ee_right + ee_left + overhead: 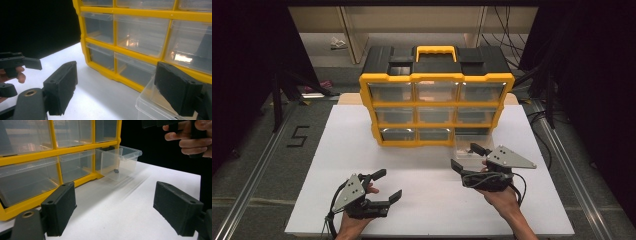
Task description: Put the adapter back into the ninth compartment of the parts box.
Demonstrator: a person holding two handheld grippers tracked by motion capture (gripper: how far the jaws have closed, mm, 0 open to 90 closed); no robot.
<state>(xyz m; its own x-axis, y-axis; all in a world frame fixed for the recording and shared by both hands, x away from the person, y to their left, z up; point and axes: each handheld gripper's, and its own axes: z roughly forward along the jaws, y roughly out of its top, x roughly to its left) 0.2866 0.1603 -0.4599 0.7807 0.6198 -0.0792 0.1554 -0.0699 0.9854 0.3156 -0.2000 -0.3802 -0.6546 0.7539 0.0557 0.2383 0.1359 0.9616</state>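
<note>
Fingers (pixel 178 90) — matte black blocks — beside clear drawer (pixel 120 162).

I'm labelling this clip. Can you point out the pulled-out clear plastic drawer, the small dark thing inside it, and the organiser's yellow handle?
Pulled-out clear plastic drawer (pixel 125 162), left gripper view, front wall.
Small dark thing (pixel 116 171), left gripper view, its body.
Yellow handle (pixel 436 49), high view, top bar.

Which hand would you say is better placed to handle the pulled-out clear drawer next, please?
Right, probably. The right tongs stand open right at the pulled-out clear drawer by the yellow organizer, one jaw over its rim. The left tongs, also open, sit farther away over the bare white board.
</note>
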